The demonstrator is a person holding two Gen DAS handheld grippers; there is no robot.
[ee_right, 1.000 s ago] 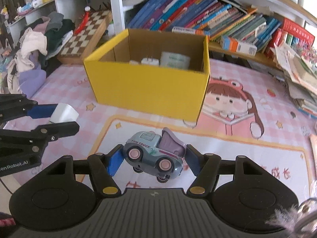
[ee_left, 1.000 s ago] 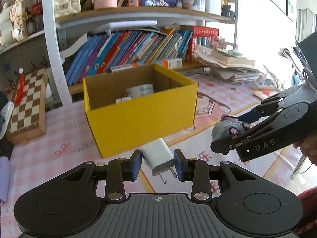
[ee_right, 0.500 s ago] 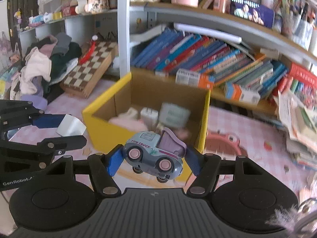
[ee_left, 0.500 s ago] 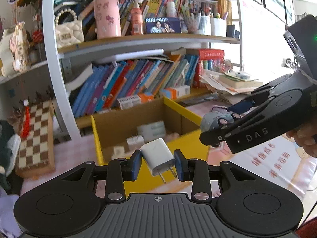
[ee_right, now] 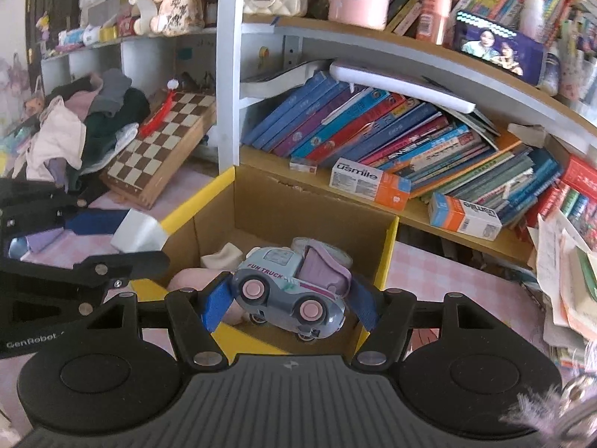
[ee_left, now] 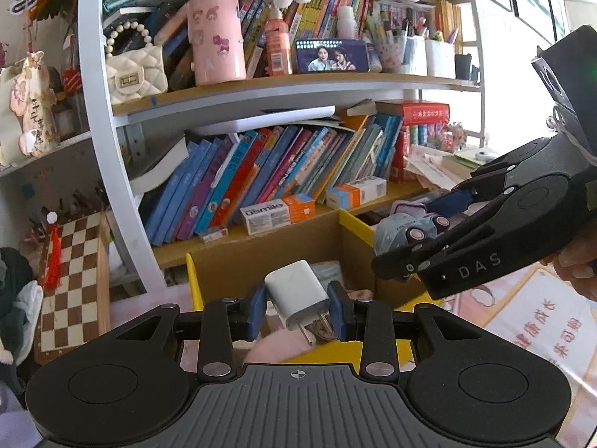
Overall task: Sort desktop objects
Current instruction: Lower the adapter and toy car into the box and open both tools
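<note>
My left gripper [ee_left: 297, 306] is shut on a white plug charger [ee_left: 296, 293], prongs pointing down, held just above the near rim of the yellow cardboard box [ee_left: 354, 222]. My right gripper [ee_right: 289, 298] is shut on a grey-blue toy truck [ee_right: 287, 287] with pink wheels and a lilac tipper, held over the open box [ee_right: 390, 250]. In the left wrist view the right gripper [ee_left: 429, 224] with the truck [ee_left: 403, 229] hangs over the box's right wall. In the right wrist view the left gripper [ee_right: 123, 231] with the charger [ee_right: 140, 231] is at the box's left wall. Pale soft items [ee_right: 224, 257] lie inside the box.
A bookshelf with slanted books [ee_left: 268, 175] and small orange-white cartons [ee_right: 369, 184] stands right behind the box. A chessboard [ee_left: 72, 280] leans at the left, next to a heap of clothes [ee_right: 74, 127]. Papers [ee_right: 571, 272] pile up at the right on the pink checked tablecloth [ee_right: 466, 291].
Both grippers rose from the tabletop and moved forward with their loads; they now hang over the yellow box, which sits low and close in both views.
</note>
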